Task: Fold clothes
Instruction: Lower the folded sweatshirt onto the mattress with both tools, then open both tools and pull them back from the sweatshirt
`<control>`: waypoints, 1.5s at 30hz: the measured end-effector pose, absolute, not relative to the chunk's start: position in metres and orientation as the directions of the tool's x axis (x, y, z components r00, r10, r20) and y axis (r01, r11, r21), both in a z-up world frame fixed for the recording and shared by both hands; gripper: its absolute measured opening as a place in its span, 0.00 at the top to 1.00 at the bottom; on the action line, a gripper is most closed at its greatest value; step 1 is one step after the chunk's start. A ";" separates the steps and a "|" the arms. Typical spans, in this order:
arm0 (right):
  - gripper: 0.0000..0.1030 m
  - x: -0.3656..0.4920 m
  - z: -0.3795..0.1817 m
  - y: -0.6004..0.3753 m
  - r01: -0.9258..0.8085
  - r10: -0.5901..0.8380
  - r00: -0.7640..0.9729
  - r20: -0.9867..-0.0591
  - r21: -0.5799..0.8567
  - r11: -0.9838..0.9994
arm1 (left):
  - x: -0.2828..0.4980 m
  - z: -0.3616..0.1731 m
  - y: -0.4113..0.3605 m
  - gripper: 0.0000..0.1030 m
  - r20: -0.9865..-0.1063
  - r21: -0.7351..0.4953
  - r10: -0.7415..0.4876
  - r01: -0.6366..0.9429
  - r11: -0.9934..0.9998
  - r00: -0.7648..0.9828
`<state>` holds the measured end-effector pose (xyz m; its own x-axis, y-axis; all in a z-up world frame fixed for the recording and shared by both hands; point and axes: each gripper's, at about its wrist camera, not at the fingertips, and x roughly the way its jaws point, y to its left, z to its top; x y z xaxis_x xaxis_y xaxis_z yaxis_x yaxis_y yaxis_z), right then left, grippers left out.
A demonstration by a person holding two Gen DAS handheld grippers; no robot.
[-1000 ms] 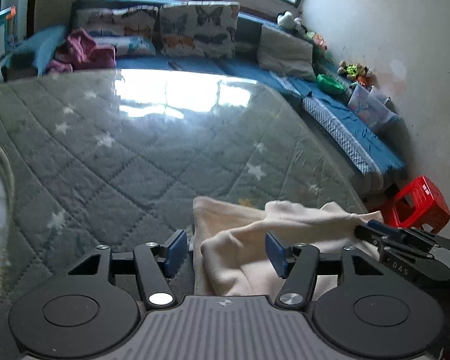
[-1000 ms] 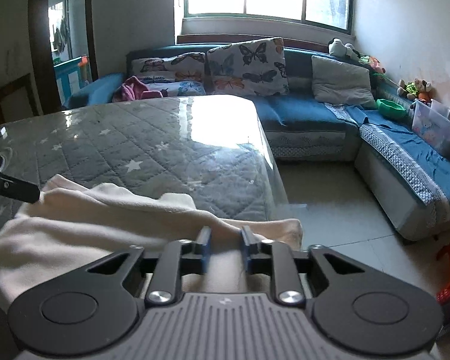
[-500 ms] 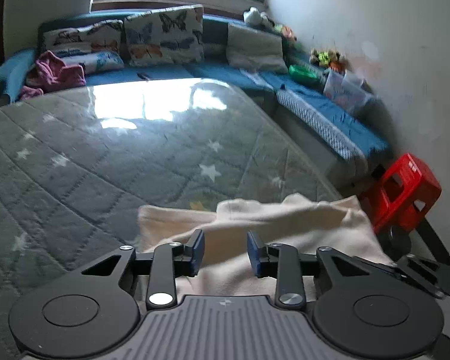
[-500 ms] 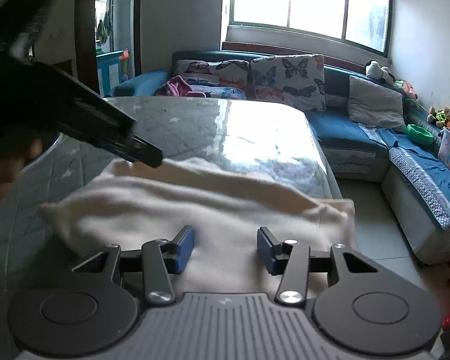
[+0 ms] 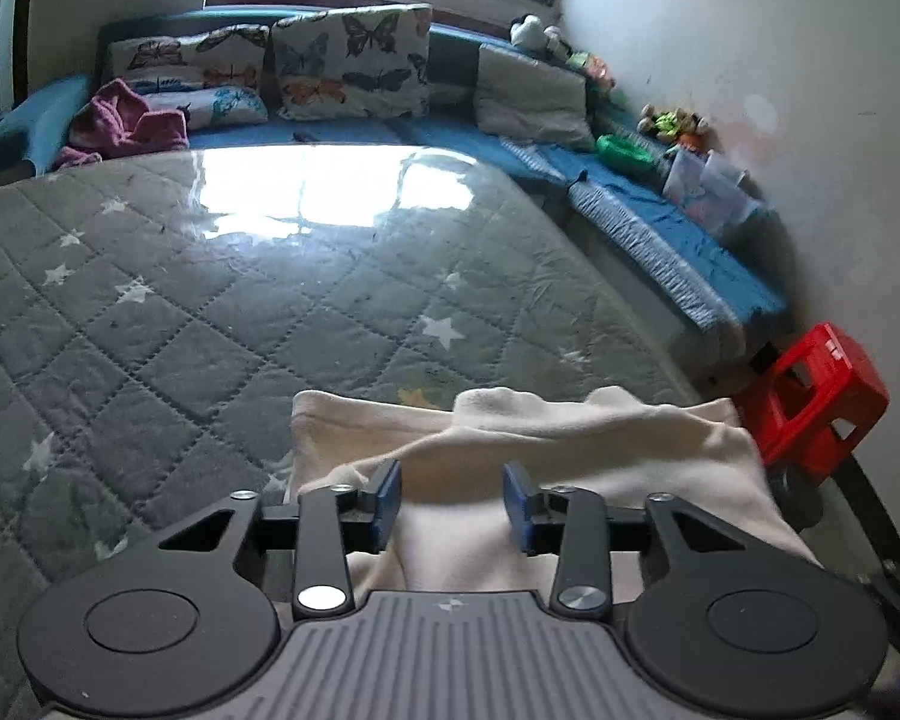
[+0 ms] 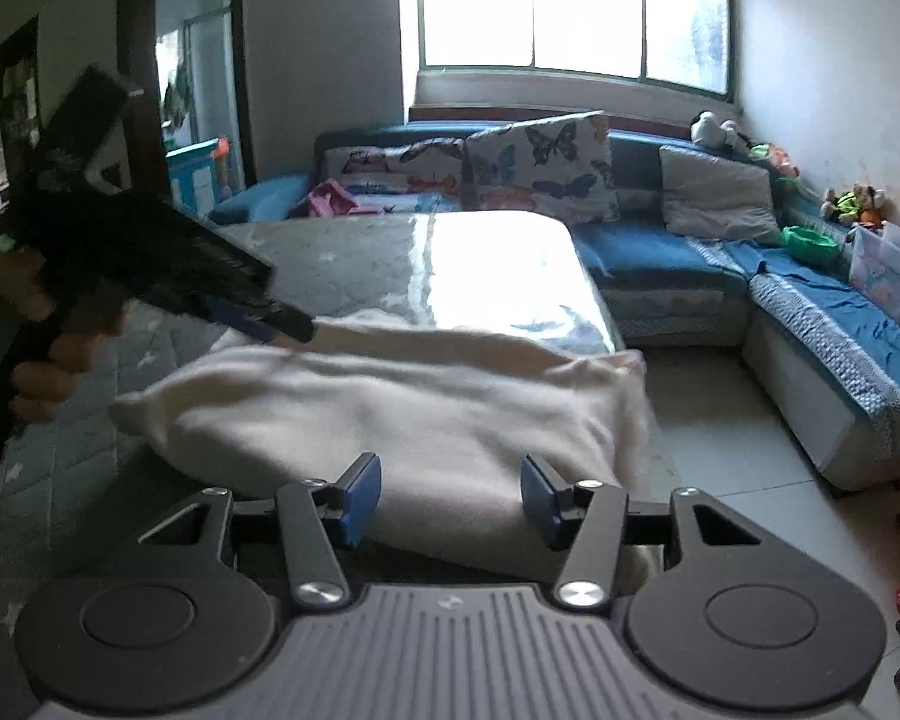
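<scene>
- My left tool [image 5: 450, 501] stands with its blue pads apart, and nothing is held between them; the cream-white soft folded cloth [image 5: 570, 450] lies under and in front of the pads.
- My right tool [image 6: 450, 501] is wide open too and holds nothing; its pads are above the near edge of the cloth [image 6: 402, 414].
- The cloth lies folded in some layers on the grey quilted surface with white stars [image 5: 210, 300], at the corner of this surface that is nearest to the red plastic stool [image 5: 810, 402].
- In the right wrist view, the left tool [image 6: 288, 324] comes from the left side, held by a hand [image 6: 48, 354]; its tip is just at the far left edge of the cloth. I cannot tell if it touches.
- Behind the surface stands the blue corner sofa [image 6: 660, 252] with butterfly cushions [image 6: 540, 168]; a pink crumpled cloth [image 5: 126, 126] lies on the sofa's left end.
</scene>
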<state>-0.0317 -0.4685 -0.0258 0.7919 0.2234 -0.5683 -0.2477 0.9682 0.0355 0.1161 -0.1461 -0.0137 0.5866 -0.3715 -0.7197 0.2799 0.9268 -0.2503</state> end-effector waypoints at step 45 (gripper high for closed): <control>0.28 -0.022 -0.043 -0.400 -0.308 0.208 0.775 -0.597 -0.068 0.949 | 0.032 -0.008 -0.107 0.27 -0.703 -0.210 -0.287 0.195 0.958 0.651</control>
<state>-0.0220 -0.4003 -0.0428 0.7746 0.2085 -0.5971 -0.3081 0.9489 -0.0684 0.0317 -0.1072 -0.0084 0.6507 -0.2871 -0.7029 0.1953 0.9579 -0.2105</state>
